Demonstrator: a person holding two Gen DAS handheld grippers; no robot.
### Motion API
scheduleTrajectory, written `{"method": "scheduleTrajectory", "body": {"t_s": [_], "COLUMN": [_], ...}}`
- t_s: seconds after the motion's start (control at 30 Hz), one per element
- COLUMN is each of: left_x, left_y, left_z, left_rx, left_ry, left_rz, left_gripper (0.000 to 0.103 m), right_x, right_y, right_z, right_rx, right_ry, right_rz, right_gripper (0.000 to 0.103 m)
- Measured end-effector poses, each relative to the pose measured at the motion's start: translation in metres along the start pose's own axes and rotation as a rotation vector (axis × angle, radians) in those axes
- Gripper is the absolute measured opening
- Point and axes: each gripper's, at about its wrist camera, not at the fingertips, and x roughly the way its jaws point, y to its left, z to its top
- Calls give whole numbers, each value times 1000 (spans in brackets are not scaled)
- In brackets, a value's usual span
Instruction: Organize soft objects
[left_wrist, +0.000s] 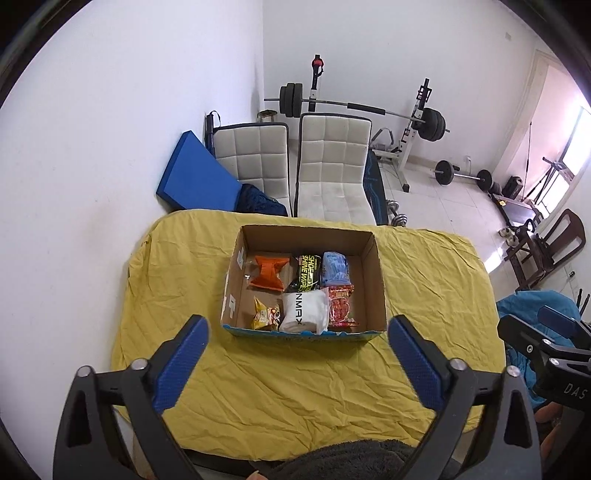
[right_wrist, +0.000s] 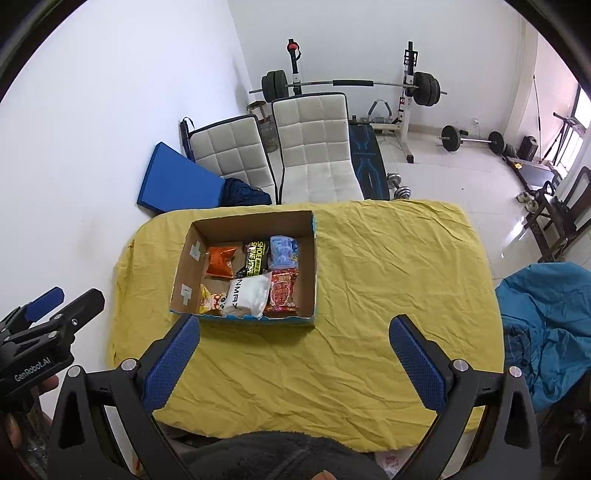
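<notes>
An open cardboard box (left_wrist: 375, 280) (right_wrist: 184, 258) stands on the yellow-covered table (left_wrist: 295, 376) (right_wrist: 369, 288). Inside lie several soft packets: an orange one (left_wrist: 269, 272) (right_wrist: 220, 260), a black "shoe shine wipes" pack (left_wrist: 306, 273) (right_wrist: 255, 258), a light blue pack (left_wrist: 335, 268) (right_wrist: 283, 252), a yellow snack bag (left_wrist: 264, 314) (right_wrist: 211, 299), a white roll (left_wrist: 304, 311) (right_wrist: 248, 295) and a red packet (left_wrist: 341, 306) (right_wrist: 283, 290). My left gripper (left_wrist: 295, 328) hovers open in front of the box with nothing between its fingers. My right gripper (right_wrist: 295, 326) is open too, to the right of the box, holding nothing.
Two white padded chairs (left_wrist: 332, 166) (right_wrist: 317, 147), a blue mat (left_wrist: 195, 173) (right_wrist: 177, 181) and a barbell rack (left_wrist: 417, 122) (right_wrist: 406, 92) stand behind the table. A blue cloth (right_wrist: 543, 314) lies at the right. Dark fleece fabric (right_wrist: 277, 458) sits at the near edge.
</notes>
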Motion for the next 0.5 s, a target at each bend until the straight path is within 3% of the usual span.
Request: {"method": "scheduleTrajectory", "body": {"t_s": [0.5], "left_x": [-3], "left_y": [2], "left_z": [0], "left_rx": [-7], "left_ry": [-15], "left_rz": [13], "left_gripper": [103], "right_x": [0], "right_y": [0], "right_z": [1], "right_rx": [-13], "right_ry": [-4], "right_rz": [-34], "right_gripper": [103]}}
